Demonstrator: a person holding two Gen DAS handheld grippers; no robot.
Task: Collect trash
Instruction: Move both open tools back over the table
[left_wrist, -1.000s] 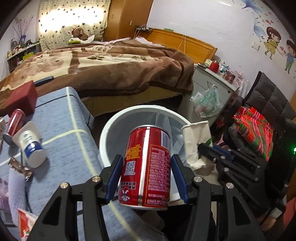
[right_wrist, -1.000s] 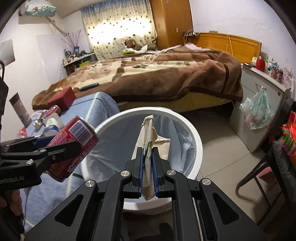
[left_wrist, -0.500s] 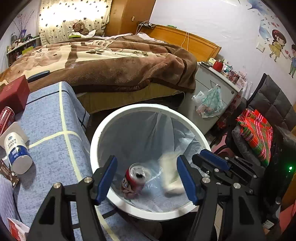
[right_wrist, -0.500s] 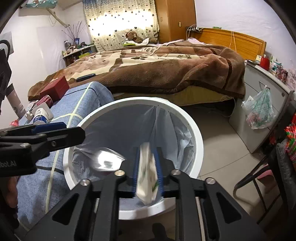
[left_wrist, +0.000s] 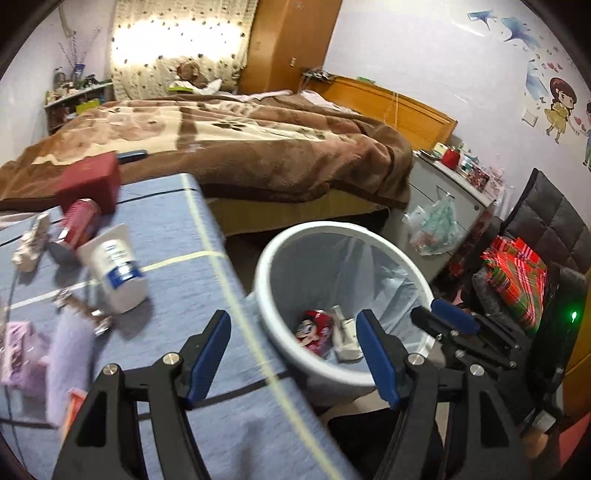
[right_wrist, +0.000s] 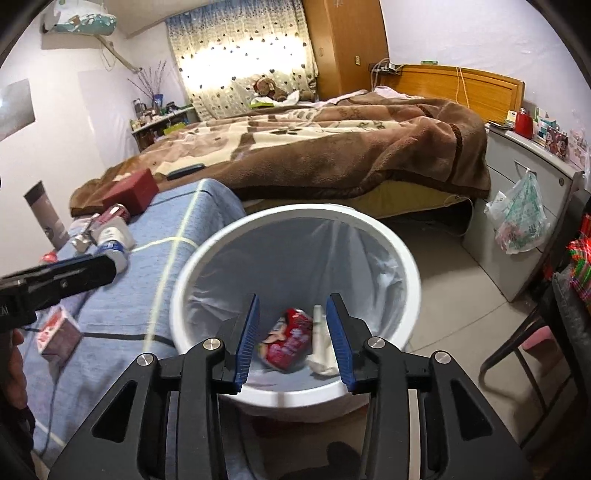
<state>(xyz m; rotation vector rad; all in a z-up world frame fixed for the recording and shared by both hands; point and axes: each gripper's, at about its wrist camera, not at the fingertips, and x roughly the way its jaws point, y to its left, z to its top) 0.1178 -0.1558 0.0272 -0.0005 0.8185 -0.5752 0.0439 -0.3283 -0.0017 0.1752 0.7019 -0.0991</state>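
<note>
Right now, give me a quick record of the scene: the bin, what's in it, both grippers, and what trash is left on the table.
bin: white bin, lined, beside the table
in bin: red can, white paper cup
left gripper: open, empty; jaws have just been opening
right gripper: open, empty, above bin; jaws have just been opening
left on table: white cup, red can on table, wrappers

Red can in white bin; blue tablecloth, pale-yellow stripes.

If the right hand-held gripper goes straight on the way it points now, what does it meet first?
Probably the red can lying in the white bin; the right hand-held gripper is open and empty, though depth is unclear.
</note>
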